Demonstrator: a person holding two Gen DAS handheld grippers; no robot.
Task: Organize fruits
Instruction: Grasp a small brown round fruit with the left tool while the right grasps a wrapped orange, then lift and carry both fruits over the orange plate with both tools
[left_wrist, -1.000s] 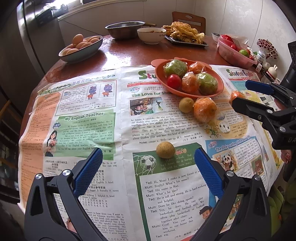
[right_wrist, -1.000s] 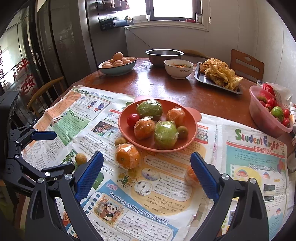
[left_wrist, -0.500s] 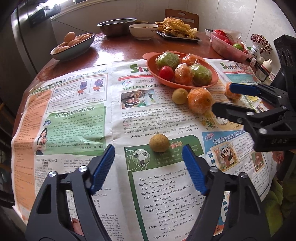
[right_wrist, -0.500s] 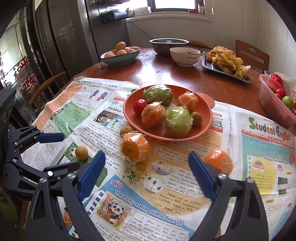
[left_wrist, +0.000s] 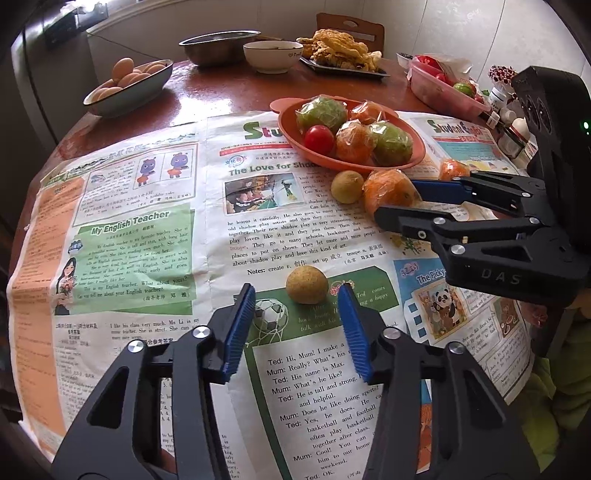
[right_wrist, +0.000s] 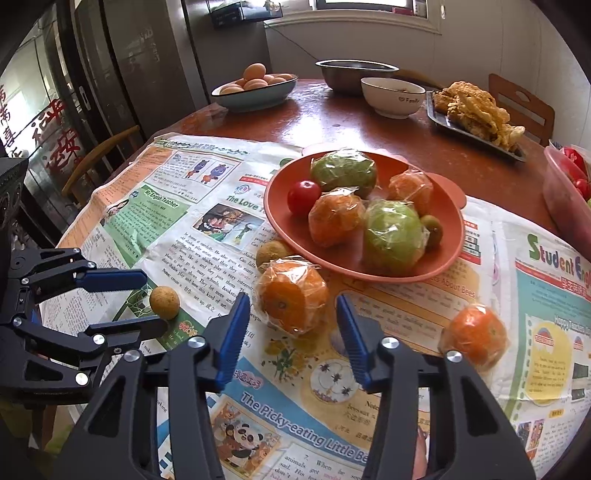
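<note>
At the far left of the tabletop (right_wrist: 325, 110) stands a bowl of eggs (right_wrist: 255, 88), then a steel basin (right_wrist: 354, 74) and a white bowl (right_wrist: 393, 96). Newspaper (left_wrist: 147, 229) covers the near half. The left tongs (left_wrist: 297, 325) hover low with jaws moderately wide and nothing between them; one small tan round fruit (left_wrist: 307, 285) lies on the paper just ahead of the blue pads, not touching them. Further right, one small yellow-green fruit (left_wrist: 347, 186) sits against the rim of the orange plate (right_wrist: 448, 236). The plate carries two wrapped green fruits, two wrapped oranges, one cherry tomato (right_wrist: 303, 196) and one small green-brown fruit (right_wrist: 431, 228). In front of it, one wrapped orange (right_wrist: 291, 295) lies on the paper, just beyond the tips of the right tongs (right_wrist: 291, 328), which are likewise parted and empty. A second loose wrapped orange (right_wrist: 474, 336) lies to the right, apart. Beyond are a tray of fried food (right_wrist: 476, 114) and a pink tub (right_wrist: 565, 192).
</note>
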